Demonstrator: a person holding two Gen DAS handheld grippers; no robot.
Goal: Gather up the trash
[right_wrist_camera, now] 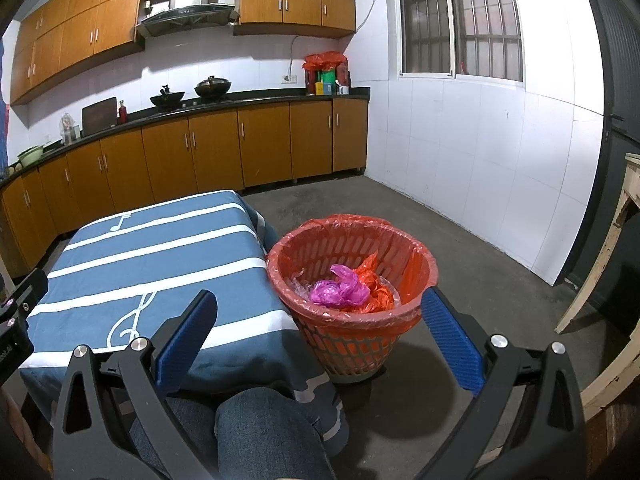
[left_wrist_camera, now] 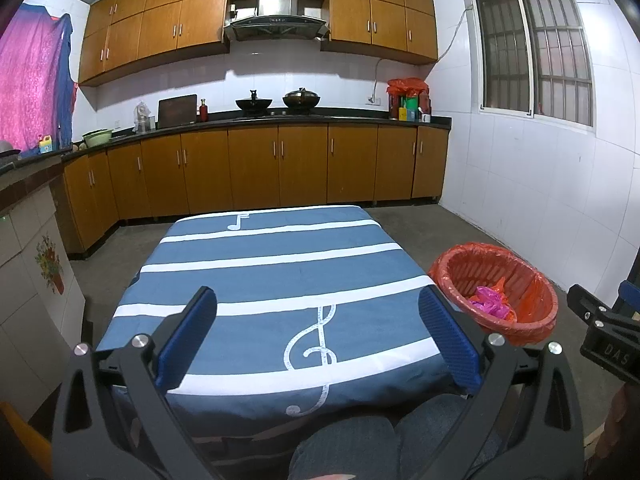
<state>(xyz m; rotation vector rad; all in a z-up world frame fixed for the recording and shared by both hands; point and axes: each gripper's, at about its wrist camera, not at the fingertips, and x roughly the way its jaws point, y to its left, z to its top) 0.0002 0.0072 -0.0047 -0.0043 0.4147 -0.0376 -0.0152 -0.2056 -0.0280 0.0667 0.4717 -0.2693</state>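
Inside lined basket [right_wrist_camera: 352, 312]: crumpled magenta bag [right_wrist_camera: 340, 286] atop orange plastic; both hand-held grippers [left_wrist_camera: 316, 332] [right_wrist_camera: 320, 330] spread wide, holding nothing.

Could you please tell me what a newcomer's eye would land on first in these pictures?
Probably the orange-red latticed plastic basket on the floor right of the table, lined with a red bag and holding crumpled magenta plastic wrap. Next, the blue white-striped tablecloth with music notes, between the open left gripper jaws.
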